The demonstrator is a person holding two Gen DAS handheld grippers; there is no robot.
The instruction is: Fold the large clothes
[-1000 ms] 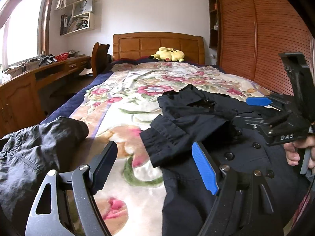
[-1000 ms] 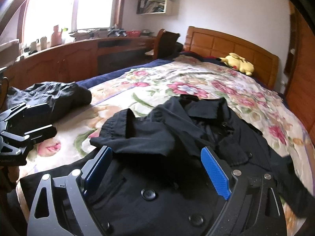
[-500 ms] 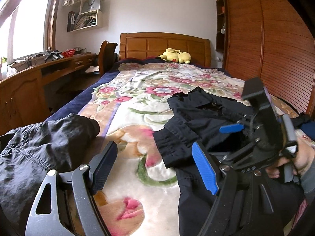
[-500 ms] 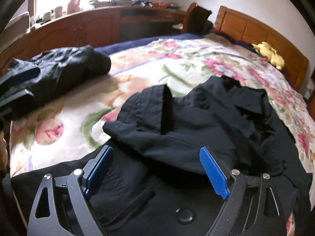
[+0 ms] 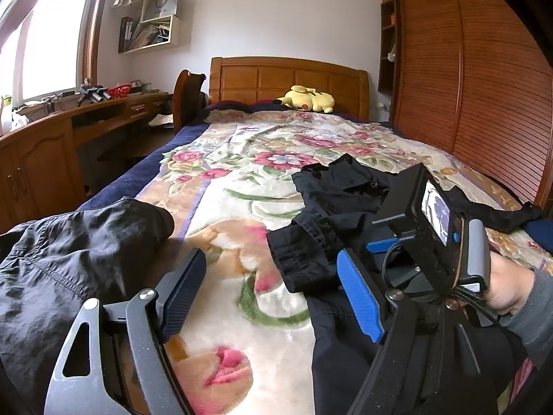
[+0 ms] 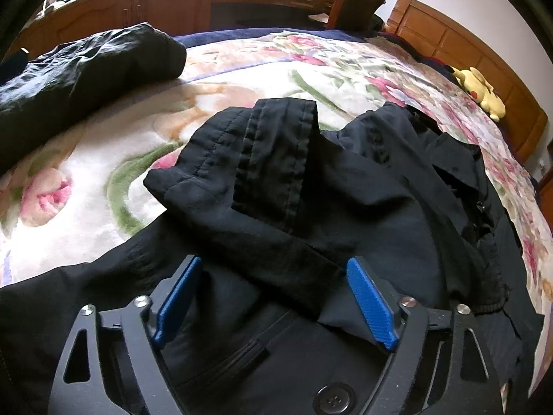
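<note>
A bed [image 5: 242, 228] fills most of both views, covered by a cream blanket [image 6: 114, 145] printed with pink flowers and green leaves, with a wooden headboard [image 5: 290, 77] at the far end. A slatted wooden wardrobe [image 5: 484, 79] runs along the bed's right side, and a long wooden table [image 5: 45, 145] stands under the window on the left.

A black coat [image 6: 345, 207] lies spread on the right half of the bed, near the foot. One sleeve [image 6: 262, 159] is folded across its front, the stitched cuff pointing toward the middle of the bed; a large button [image 6: 333, 399] shows near the bottom edge of the right wrist view. A second dark, crumpled jacket [image 5: 69, 252] lies apart on the bed's left edge.

The right gripper [image 6: 274, 294] hovers low over the coat, its blue-padded jaws spread wide on either side of the folded sleeve, gripping nothing. The left gripper [image 5: 273, 294] is also spread wide and empty, over bare blanket between the two garments. A yellow plush toy [image 5: 306, 98] rests by the headboard.
</note>
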